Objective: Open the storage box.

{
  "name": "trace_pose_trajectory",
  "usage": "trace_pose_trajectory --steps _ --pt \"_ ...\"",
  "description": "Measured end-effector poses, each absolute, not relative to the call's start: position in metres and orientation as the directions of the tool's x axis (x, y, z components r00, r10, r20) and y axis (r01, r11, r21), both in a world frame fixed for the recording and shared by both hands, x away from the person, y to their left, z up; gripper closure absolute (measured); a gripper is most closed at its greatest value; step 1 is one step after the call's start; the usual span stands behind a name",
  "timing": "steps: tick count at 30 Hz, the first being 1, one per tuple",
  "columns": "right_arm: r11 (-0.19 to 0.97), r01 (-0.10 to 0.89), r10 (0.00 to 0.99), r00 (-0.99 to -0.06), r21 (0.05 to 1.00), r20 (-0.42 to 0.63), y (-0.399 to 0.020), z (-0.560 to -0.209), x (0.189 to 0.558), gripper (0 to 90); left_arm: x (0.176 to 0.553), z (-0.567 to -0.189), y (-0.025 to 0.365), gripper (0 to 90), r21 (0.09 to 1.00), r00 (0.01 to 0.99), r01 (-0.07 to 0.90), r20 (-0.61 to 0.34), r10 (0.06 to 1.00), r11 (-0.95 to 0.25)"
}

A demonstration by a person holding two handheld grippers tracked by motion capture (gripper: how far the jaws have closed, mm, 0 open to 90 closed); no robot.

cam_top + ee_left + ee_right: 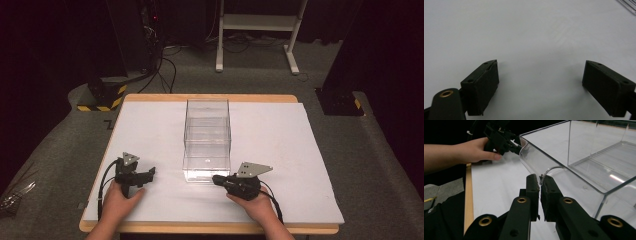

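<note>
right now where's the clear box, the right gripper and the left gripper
clear box (207, 135), high view, on its near side wall
right gripper (539, 185), right gripper view, between the tips of its shut jaws
left gripper (540, 82), left gripper view, in the gap midway between its open jaws

Your left black two-jaw gripper (136, 176) is showing matte black jaws with a brass-coloured rivet, plus a grey three-cornered plate on top. Your right black two-jaw gripper (539, 185) is showing the same black, with four brass-coloured rivets on its arms and a matching grey plate. The clear, colourless plastic drawer box (207, 140) is catching white glints along its edges. The flat white table cover (280, 150) is reading plain, no pattern, with the pale wooden table edge (210, 228) showing as a tan border. The grey carpeted floor (55, 155) is looking speckled. The black floor base with yellow-and-black hazard stripes (102, 97) is showing diagonal striping.
</note>
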State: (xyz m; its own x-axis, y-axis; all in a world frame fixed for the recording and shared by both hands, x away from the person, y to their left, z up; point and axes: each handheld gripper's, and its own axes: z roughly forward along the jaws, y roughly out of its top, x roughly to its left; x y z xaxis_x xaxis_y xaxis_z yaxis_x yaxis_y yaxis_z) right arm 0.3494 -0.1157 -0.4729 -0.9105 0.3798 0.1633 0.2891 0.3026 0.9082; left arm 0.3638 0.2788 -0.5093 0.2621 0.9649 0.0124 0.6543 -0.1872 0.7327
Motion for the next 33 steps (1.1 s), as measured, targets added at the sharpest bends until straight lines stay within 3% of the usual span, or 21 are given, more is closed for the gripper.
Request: trace_pose_trajectory --steps 33 --pt "0.316 0.271 0.349 -0.924 0.909 0.154 -0.126 -0.478 0.328 83.6 0.364 -0.509 0.279 14.0 0.733 0.261 0.654 0.012 0.965 -0.186"
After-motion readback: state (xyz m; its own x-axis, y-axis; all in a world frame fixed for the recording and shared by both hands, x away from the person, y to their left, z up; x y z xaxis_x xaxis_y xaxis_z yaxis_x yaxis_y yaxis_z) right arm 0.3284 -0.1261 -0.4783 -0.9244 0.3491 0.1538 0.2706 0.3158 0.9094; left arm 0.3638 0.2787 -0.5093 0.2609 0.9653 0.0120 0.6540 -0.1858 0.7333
